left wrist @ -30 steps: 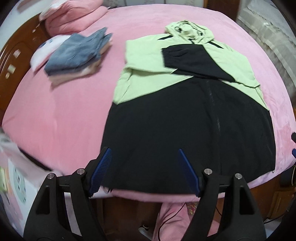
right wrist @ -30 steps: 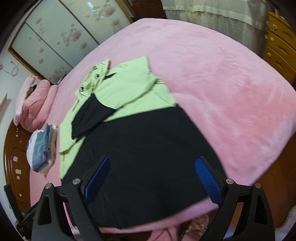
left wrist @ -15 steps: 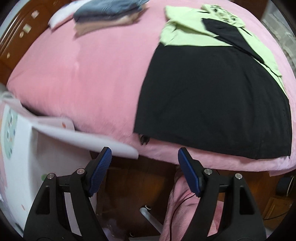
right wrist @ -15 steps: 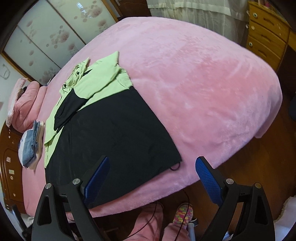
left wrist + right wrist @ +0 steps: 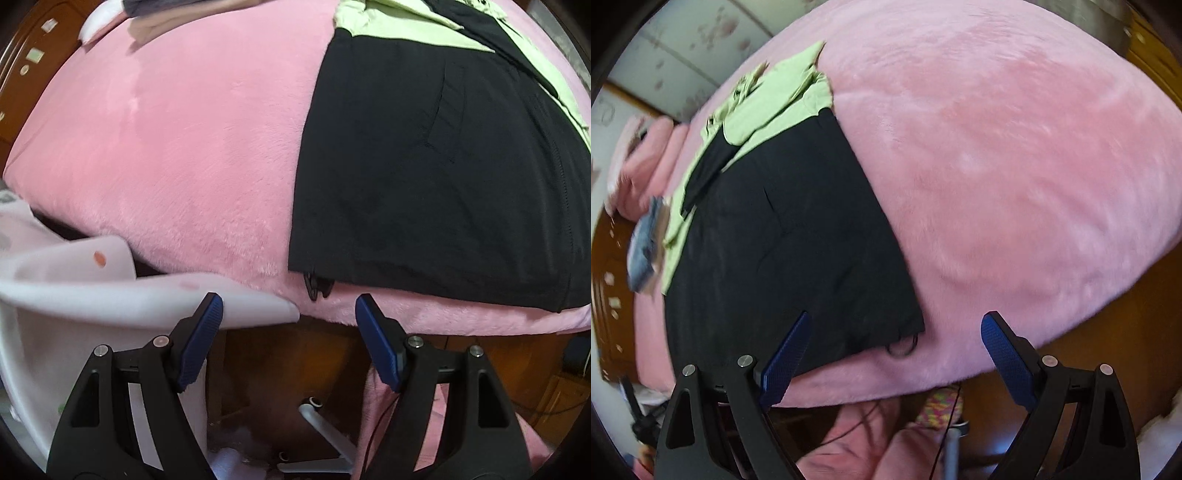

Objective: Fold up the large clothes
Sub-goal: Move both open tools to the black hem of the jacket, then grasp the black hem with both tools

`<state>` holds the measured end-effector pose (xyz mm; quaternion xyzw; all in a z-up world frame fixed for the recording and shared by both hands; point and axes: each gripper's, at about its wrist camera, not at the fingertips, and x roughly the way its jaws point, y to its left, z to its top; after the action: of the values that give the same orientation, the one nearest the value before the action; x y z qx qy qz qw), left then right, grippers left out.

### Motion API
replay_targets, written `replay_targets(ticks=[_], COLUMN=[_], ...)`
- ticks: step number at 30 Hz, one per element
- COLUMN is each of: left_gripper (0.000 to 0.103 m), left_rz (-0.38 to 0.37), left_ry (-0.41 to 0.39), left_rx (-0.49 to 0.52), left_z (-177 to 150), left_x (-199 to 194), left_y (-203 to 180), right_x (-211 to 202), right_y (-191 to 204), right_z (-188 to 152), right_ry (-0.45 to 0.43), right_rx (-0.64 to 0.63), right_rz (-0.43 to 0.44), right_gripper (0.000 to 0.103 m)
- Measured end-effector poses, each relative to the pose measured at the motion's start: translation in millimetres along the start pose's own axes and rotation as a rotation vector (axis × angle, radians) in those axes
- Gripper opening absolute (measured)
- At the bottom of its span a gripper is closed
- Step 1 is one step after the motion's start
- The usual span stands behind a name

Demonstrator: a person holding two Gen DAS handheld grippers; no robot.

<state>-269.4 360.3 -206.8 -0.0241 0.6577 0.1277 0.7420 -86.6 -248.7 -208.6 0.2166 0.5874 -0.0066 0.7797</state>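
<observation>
Both claws closer to jacket (image 5: 424, 184) hem, left claw (image 5: 290, 321) and right claw (image 5: 895, 343) apart, drawer (image 5: 1156, 70) only right view.

Left hand-held gripper (image 5: 289, 325): jaws spread wide, nothing between the blue ribbed pads (image 5: 201, 338), fingers level and pointing forward. Right hand-held gripper (image 5: 895, 354): jaws likewise wide apart and empty, black frame arms splayed outward below.

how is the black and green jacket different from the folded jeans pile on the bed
The jacket lies spread flat, sleeves folded in, its hem at the near edge of the pink bed; the folded jeans pile is a compact stack near the bed's far side. The jacket is black with light green shoulders and hood; the jeans are faded blue. The jacket covers far more bed. Both rest untouched by either claw.
</observation>
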Motion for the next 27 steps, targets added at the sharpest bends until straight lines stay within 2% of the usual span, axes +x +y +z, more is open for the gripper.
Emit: replay_targets(ticks=[4,7,12,15,19,23,25,27], left_gripper=[0.072,0.072,0.072,0.076,0.077,0.077,0.078,0.078], left_rz=[0.004,-0.004,-0.034,-0.036,-0.064,-0.189,-0.298,-0.355], left_ry=[0.004,0.004,0.035,0.061,0.088,0.081,0.092,0.097], left_rx=[0.048,0.071,0.083,0.087,0.105,0.110,0.067,0.038], left_z=[14,25,38,46,59,64,71,78], left_x=[10,16,31,41,49,44,40,37], left_y=[-3,-6,-6,-2,3,18,29,35], right_x=[18,30,52,59,60,61,62,63], right_y=[16,28,36,34,27,24,24,24], right_z=[21,35,54,63,66,72,75,77], right_ry=[0.059,0.068,0.115,0.133,0.149,0.178,0.195,0.207], right_rx=[-0.076,-0.138,-0.148,-0.147,-0.136,-0.119,-0.114,-0.111], right_rz=[-0.011,-0.035,-0.037,-0.026,-0.015,0.009,0.025,0.036], right_gripper=[0.091,0.089,0.084,0.080,0.068,0.055,0.048,0.046])
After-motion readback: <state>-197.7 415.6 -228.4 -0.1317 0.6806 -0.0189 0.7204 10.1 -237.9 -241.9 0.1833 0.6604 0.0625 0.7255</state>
